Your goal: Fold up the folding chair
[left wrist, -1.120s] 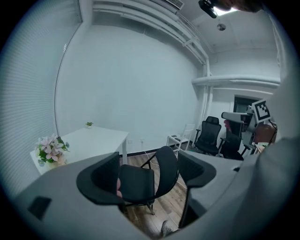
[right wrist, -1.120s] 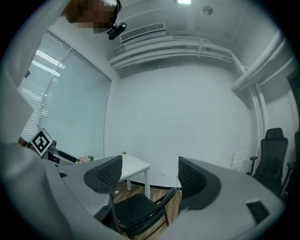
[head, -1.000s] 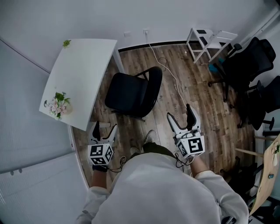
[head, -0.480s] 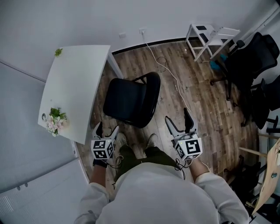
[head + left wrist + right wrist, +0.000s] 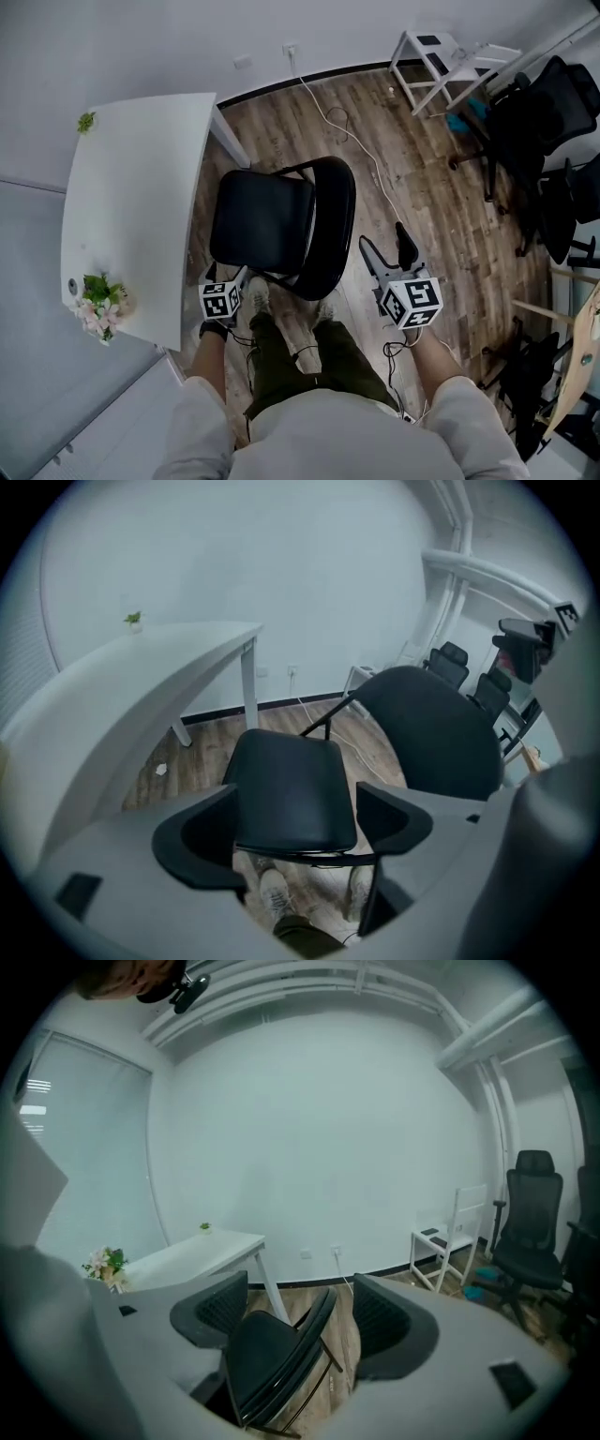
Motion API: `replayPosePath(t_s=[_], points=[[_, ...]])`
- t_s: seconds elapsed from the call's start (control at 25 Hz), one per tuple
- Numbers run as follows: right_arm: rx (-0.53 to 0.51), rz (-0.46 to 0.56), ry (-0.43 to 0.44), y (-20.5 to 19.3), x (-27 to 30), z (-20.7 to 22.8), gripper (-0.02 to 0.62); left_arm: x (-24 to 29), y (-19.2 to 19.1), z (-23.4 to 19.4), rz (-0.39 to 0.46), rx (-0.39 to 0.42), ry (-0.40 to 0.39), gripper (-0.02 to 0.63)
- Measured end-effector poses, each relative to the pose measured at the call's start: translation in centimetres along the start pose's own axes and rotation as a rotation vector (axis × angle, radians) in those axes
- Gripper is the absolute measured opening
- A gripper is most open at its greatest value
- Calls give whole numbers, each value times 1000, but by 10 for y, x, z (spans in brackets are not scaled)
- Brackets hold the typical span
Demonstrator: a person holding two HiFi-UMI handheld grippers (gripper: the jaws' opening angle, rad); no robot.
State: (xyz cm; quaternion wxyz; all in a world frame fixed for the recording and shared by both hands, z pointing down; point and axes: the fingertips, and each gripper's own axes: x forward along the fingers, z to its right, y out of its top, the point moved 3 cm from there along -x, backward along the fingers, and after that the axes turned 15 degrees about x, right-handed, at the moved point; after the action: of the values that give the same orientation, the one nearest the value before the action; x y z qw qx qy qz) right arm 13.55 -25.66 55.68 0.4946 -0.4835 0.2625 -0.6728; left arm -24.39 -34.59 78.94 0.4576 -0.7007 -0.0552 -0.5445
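Observation:
A black folding chair (image 5: 272,225) stands unfolded on the wood floor, its backrest (image 5: 336,225) on the right in the head view. My left gripper (image 5: 228,278) hangs at the seat's front left corner, open. In the left gripper view the seat (image 5: 291,789) lies just past the open left gripper (image 5: 295,832), with the backrest (image 5: 431,733) to the right. My right gripper (image 5: 386,251) is right of the backrest and apart from it. Its jaws are closing with nothing between them. In the right gripper view the chair (image 5: 272,1354) shows side-on beyond the right gripper (image 5: 292,1321).
A white table (image 5: 131,206) stands close to the chair's left, with flowers (image 5: 97,305) and a small plant (image 5: 86,122) on it. A white cable (image 5: 347,131) runs along the floor. A white rack (image 5: 441,70) and black office chairs (image 5: 544,141) fill the right. My feet (image 5: 258,295) are at the seat's front.
Both grippers have come down and closer to the chair. The left one has dropped to the seat's front corner. The head view now looks more directly over the chair.

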Motion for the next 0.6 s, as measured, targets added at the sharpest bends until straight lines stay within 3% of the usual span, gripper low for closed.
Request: replayPosePath(t_s=[0.24, 0.6], points=[[100, -137, -52, -44, 92, 27, 360, 105, -48, -60, -131, -32, 0, 394], [260, -272, -97, -72, 174, 69, 360, 217, -94, -122, -236, -95, 18, 396]])
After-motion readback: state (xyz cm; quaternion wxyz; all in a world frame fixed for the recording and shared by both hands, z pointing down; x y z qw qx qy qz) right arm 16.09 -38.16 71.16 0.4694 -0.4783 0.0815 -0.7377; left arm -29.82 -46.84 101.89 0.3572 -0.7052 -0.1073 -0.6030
